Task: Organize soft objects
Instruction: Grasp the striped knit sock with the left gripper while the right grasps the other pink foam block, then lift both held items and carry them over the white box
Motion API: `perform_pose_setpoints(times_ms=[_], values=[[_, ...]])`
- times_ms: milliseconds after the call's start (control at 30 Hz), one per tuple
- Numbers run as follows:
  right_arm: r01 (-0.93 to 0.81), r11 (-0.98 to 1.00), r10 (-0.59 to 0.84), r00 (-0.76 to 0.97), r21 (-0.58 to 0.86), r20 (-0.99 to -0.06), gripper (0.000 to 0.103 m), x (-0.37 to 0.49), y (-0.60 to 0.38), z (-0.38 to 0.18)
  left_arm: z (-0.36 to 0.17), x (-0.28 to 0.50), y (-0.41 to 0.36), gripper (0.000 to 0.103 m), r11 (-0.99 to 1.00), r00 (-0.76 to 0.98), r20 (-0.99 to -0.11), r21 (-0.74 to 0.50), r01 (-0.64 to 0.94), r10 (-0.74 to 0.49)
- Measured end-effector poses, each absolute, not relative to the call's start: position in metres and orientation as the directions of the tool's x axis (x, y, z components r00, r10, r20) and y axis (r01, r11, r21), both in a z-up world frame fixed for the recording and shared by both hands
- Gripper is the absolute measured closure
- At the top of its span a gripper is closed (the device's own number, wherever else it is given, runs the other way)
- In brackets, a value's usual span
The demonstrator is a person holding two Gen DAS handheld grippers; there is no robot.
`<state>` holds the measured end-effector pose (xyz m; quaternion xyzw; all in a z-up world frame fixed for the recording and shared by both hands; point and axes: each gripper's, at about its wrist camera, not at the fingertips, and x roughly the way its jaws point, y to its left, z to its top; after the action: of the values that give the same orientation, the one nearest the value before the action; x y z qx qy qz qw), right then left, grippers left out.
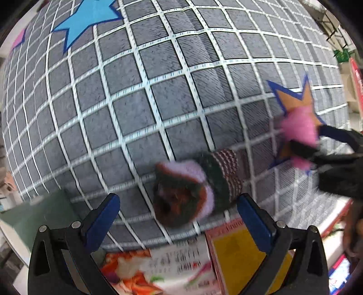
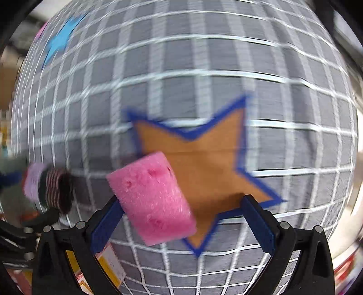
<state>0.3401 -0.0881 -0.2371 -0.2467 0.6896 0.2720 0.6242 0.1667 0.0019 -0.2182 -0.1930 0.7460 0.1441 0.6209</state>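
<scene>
R gripper point(image 2: 181, 217) wide open, pink sponge point(image 2: 152, 199) loose over orange star point(image 2: 204, 163); L gripper point(image 1: 179, 217) open by rolled sock point(image 1: 195, 188). Center before closing.

Rolled sock point(image 1: 192, 188) between open left gripper point(image 1: 179, 217), grid cloth point(image 1: 158, 102)

You have before you one pink sponge point(image 2: 152, 199), one rolled sock point(image 1: 192, 188), three star patches in blue point(image 1: 89, 19), orange point(image 2: 211, 168) and pink point(image 1: 19, 38), and two tools, left point(image 1: 179, 217) and right point(image 2: 181, 220).
</scene>
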Motion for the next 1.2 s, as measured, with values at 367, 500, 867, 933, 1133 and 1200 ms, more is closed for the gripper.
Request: perform_pose_setpoints(times_ms=[367, 500, 867, 933, 1133, 1200], values=[[-0.756, 0.654, -0.061, -0.048, -0.003, -0.997, 0.001, 0.319, -0.07, -0.231, -0.253, 0.206, 0.028, 0.0, 0.847, -0.133, -0.983, -0.034, -0.53, -0.123], [-0.759, 0.649, -0.069, -0.011, -0.037, -0.998, 0.0, 0.305, -0.067, -0.236, -0.282, 0.211, 0.02, 0.0, 0.865, -0.166, -0.982, 0.004, -0.502, -0.091], [-0.753, 0.658, -0.04, 0.011, -0.034, -0.999, 0.0, 0.311, -0.087, -0.234, -0.283, 0.212, 0.009, 0.0, 0.871, -0.169, -0.982, 0.007, -0.491, -0.087], [-0.756, 0.654, -0.053, 0.002, -0.036, -0.999, 0.0, 0.31, -0.084, -0.236, -0.268, 0.211, 0.027, 0.0, 0.867, -0.18, -0.979, 0.008, -0.499, -0.094], [-0.787, 0.616, -0.027, 0.004, -0.019, -1.0, 0.05, 0.296, -0.078, -0.224, -0.232, 0.212, 0.022, 0.038, 0.891, -0.136, -0.988, -0.003, -0.455, -0.072], [-0.781, 0.625, -0.011, -0.02, 0.008, -1.0, 0.056, 0.296, -0.079, -0.221, -0.23, 0.214, 0.021, 0.043, 0.901, -0.141, -0.988, 0.012, -0.433, -0.055]])
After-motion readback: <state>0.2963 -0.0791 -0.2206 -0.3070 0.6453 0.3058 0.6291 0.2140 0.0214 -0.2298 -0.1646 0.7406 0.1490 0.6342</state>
